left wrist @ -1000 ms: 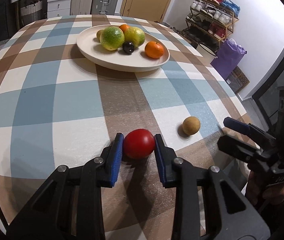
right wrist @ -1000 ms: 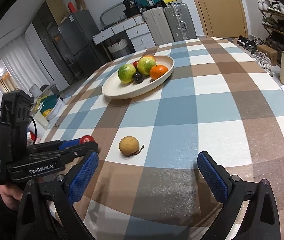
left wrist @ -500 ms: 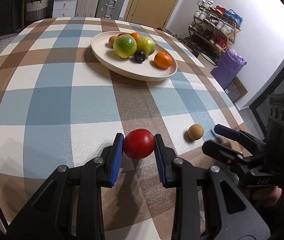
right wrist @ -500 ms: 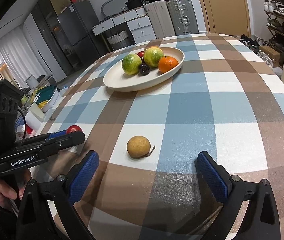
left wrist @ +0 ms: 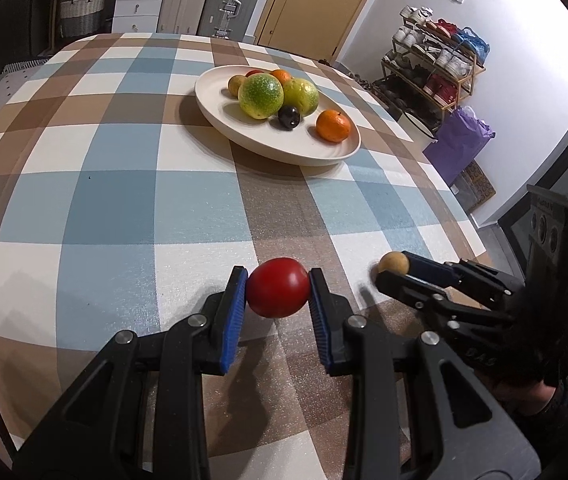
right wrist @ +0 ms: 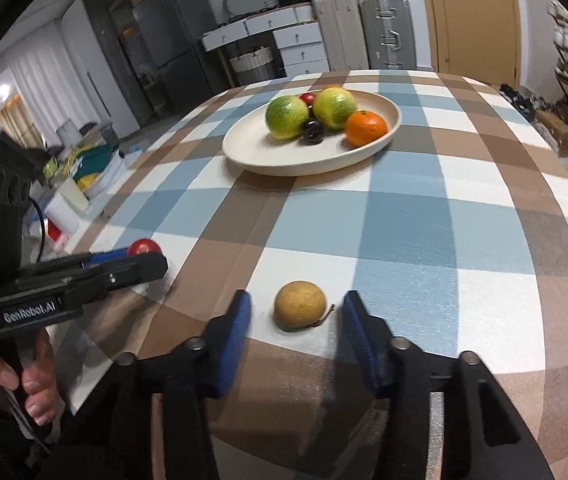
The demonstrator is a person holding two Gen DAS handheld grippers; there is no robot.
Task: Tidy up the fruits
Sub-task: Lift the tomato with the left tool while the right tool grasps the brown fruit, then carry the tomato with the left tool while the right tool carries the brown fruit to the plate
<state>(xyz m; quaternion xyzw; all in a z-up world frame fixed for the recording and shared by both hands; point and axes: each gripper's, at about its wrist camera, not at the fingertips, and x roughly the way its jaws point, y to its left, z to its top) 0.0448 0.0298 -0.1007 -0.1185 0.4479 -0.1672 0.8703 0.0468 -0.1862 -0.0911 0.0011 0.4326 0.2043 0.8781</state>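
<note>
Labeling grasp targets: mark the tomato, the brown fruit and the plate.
tomato (left wrist: 278, 287), left wrist view, middle of its front.
brown fruit (right wrist: 300, 305), right wrist view, centre of its skin.
plate (right wrist: 284, 166), right wrist view, near rim.

Soft indoor light is falling from above, casting short shadows under the plate (left wrist: 220, 120) and fruit. Fisheye distortion is bending the checked tablecloth (right wrist: 404, 220) toward dark vignetted corners. The right wrist view is showing motion blur along its right edge.
</note>
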